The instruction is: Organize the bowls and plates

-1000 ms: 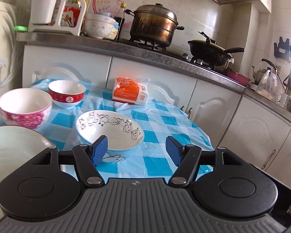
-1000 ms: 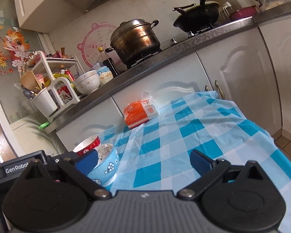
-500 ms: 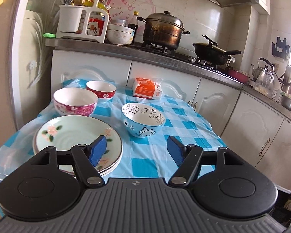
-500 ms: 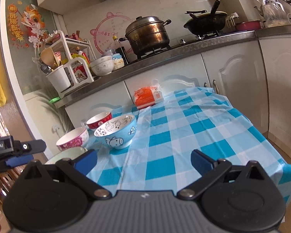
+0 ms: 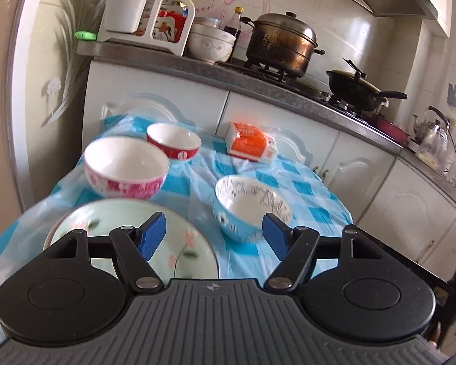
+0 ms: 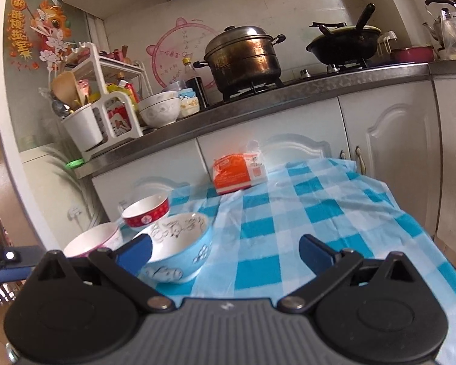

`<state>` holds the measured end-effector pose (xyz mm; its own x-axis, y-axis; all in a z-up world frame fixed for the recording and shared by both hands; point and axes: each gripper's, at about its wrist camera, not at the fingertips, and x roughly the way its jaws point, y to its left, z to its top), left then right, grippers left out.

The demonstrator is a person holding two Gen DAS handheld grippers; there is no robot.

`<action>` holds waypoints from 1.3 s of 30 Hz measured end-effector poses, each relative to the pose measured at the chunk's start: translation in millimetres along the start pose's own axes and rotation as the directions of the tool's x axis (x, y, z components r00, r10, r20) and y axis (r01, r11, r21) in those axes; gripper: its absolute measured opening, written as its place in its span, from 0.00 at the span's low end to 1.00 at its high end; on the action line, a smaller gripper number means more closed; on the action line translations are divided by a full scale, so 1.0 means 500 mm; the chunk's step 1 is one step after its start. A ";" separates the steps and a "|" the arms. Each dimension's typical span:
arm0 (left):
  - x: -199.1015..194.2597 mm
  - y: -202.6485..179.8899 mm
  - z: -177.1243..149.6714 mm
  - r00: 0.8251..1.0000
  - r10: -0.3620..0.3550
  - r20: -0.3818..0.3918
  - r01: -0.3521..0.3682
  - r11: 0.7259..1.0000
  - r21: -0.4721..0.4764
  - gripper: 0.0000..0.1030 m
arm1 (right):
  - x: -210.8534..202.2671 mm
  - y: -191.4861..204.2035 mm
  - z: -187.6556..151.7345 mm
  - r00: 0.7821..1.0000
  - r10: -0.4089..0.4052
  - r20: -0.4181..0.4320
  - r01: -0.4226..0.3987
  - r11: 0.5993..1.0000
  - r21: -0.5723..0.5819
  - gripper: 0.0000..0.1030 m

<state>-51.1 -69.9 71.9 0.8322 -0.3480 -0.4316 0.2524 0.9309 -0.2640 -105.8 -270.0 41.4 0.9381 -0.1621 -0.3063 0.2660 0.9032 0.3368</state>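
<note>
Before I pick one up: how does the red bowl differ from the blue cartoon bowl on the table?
The red bowl has a red outside with a plain white inside; the blue cartoon bowl is light blue outside with black drawings inside its rim. The red bowl sits at the far side, near the cabinets; the blue one stands nearer the grippers and looks larger. Both are upright and empty.

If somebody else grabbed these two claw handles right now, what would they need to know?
Left claw: open, empty, hanging over the near table edge.
Right claw: open, empty, its left finger close to the blue bowl.
On the checked cloth: green flowered plate nearest, pink bowl behind it, red bowl behind that, blue cartoon bowl to the right. All stand apart.
Done: nothing stacked that I can see.
Left: gather the bowls together, probably nesting them, and sort the plate.
</note>
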 end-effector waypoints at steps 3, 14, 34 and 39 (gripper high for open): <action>0.039 -0.004 0.044 1.000 0.009 -0.003 -0.009 1.000 -0.018 0.84 | 0.080 -0.026 0.030 0.999 -0.035 -0.016 0.035 0.999 -0.005 0.99; 0.143 0.080 0.155 0.994 0.013 -0.109 -0.024 0.995 -0.095 0.85 | 0.256 -0.108 0.066 0.987 -0.131 -0.094 0.146 0.974 0.171 0.99; 0.249 0.172 0.160 0.967 -0.063 -0.247 0.039 0.994 -0.102 0.86 | 0.311 -0.129 0.030 0.933 -0.309 -0.185 0.338 0.929 0.153 0.99; 0.249 0.173 0.157 0.964 -0.065 -0.256 0.046 0.996 -0.081 0.86 | 0.311 -0.129 0.030 0.931 -0.315 -0.185 0.345 0.925 0.159 0.99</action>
<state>113.2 -24.0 62.8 0.6596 -0.4248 -0.6201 0.2492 0.9019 -0.3528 26.4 -359.5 -14.7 0.7483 -0.3618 -0.5559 0.6047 0.7167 0.3475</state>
